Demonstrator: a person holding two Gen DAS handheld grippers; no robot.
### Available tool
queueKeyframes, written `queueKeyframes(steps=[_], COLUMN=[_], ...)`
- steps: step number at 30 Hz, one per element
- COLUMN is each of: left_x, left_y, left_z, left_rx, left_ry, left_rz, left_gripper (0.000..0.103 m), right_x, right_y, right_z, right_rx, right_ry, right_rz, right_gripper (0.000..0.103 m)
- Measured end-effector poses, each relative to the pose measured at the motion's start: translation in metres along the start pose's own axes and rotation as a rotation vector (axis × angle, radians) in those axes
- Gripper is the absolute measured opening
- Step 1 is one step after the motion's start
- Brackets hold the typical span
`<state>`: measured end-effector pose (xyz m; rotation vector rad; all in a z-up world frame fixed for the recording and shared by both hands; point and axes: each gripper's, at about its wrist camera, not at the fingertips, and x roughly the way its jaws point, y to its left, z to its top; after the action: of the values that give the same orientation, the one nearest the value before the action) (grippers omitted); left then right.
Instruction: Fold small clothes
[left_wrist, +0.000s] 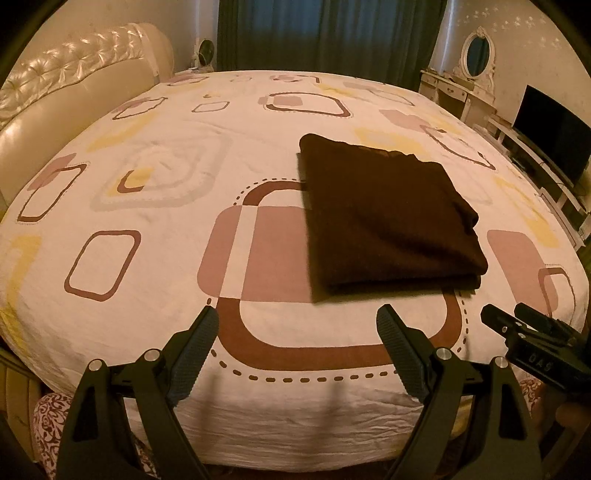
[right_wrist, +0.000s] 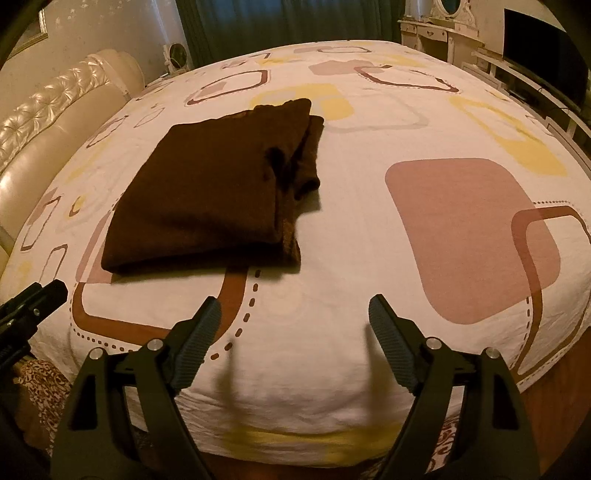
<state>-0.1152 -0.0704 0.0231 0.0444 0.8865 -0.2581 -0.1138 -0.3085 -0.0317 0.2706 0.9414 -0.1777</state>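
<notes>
A dark brown garment (left_wrist: 391, 218) lies folded into a thick rectangle on the patterned bedspread (left_wrist: 147, 258). In the right wrist view the same garment (right_wrist: 214, 192) sits up and to the left, with a bunched edge along its right side. My left gripper (left_wrist: 297, 317) hovers open over the bed's near edge, short of the garment, with nothing between its fingers. My right gripper (right_wrist: 294, 308) is also open and empty, apart from the cloth, which lies ahead and to its left. Each gripper's tip shows at the side of the other's view.
A padded cream headboard (left_wrist: 74, 85) runs along the left. Dark curtains (left_wrist: 325, 33) hang behind the bed. A white dressing table with an oval mirror (left_wrist: 476, 74) and a dark screen (left_wrist: 554, 140) stand at the right. Bare bedspread (right_wrist: 443, 184) lies to the right of the garment.
</notes>
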Motion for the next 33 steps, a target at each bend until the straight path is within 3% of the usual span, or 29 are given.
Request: queueKeyframes(steps=[33], left_x=[0.0002], left_y=[-0.0047], left_z=[-0.0016], left_rx=[0.015], left_ry=[0.002], left_rz=[0.013], left_gripper=[0.086], right_x=[0.0034], right_y=[0.0054], right_z=[-0.0036], right_rx=[-0.016], right_ry=[0.008], right_rz=[0.006], right_gripper=[0.083])
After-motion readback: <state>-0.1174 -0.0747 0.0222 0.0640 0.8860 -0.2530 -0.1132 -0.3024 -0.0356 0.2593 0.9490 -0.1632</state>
